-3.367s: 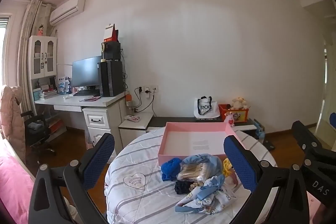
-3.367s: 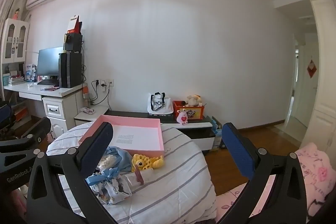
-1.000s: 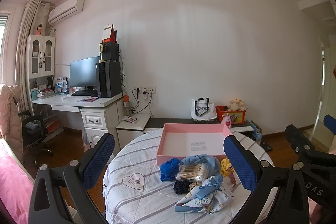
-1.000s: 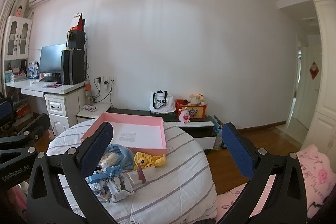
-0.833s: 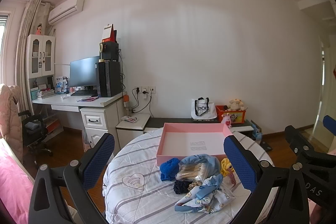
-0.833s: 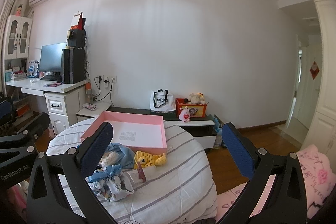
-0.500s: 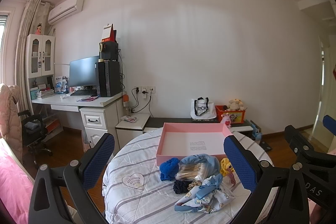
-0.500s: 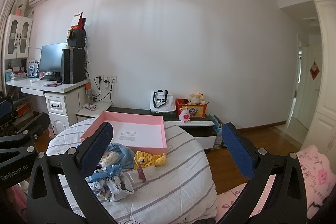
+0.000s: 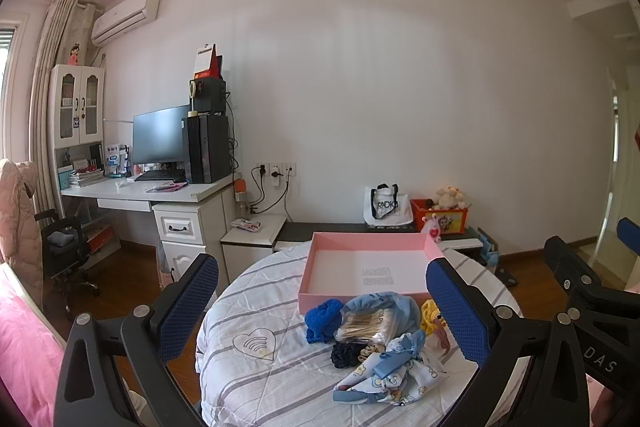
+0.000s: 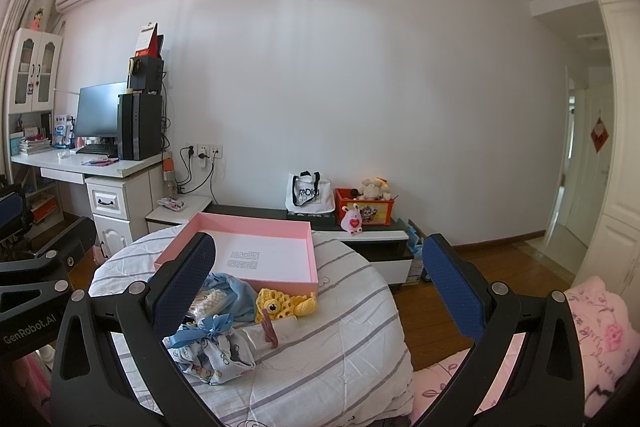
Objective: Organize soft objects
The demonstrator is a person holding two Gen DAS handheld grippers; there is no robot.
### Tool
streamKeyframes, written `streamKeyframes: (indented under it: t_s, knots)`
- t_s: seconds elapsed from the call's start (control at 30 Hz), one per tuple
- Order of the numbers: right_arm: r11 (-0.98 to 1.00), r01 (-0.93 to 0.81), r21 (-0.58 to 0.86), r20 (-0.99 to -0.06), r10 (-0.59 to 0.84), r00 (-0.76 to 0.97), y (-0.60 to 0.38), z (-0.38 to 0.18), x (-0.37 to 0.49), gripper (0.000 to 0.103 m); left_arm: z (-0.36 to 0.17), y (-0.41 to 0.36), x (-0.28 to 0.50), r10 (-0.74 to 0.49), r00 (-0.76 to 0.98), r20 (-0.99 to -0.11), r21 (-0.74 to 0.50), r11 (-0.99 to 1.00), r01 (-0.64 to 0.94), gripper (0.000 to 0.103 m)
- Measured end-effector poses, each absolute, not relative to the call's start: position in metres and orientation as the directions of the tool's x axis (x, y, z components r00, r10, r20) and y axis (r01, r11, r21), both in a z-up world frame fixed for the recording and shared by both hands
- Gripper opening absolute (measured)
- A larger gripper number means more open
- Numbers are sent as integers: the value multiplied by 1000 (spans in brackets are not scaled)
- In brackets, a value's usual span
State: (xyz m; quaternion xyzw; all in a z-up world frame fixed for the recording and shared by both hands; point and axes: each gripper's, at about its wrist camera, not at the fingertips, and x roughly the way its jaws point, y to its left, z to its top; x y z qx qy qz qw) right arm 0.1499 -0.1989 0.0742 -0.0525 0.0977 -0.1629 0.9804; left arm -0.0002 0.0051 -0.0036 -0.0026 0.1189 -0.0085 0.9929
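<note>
Pink cardboard forms the shallow box (image 9: 366, 243) that lies open on the round table (image 9: 256, 307), which has a striped white cover; its long side runs left to right across the left wrist view, and a small block of printed text on its white floor is too small to read. Just in front of the box, near its front wall, is a heap of soft objects: a blue knitted piece (image 9: 322, 319), a light blue pouch (image 9: 384, 307), a clear bag of cotton swabs (image 9: 366, 325), a yellow crochet toy (image 10: 280, 305), a dark scrunchie (image 9: 346, 353) and a printed cloth with a blue ribbon (image 10: 208, 351). The left gripper (image 9: 322, 311) is held above the table, its blue-padded fingers wide apart and holding nothing. The right gripper (image 10: 318, 293) is also spread wide and empty. On the body of the left gripper, seen from the right wrist, is written "GenRobot.AI"; on the right one the letters "DAS" are visible. A white tote bag (image 10: 310, 193) by the wall carries the word "RADIO".
</note>
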Motion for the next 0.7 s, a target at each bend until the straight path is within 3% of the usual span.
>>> streamKeyframes:
  t_s: [0.43,0.7]
  knots:
    - [942,304,-144,-198,-328,924,-199,73,153,103,-7,6,6,-15,964,-267,1,1000,16,103]
    - [942,299,-150,-257,-329,909,-201,61,168,103,-16,5,20,-14,942,-336,19,1000,22,103]
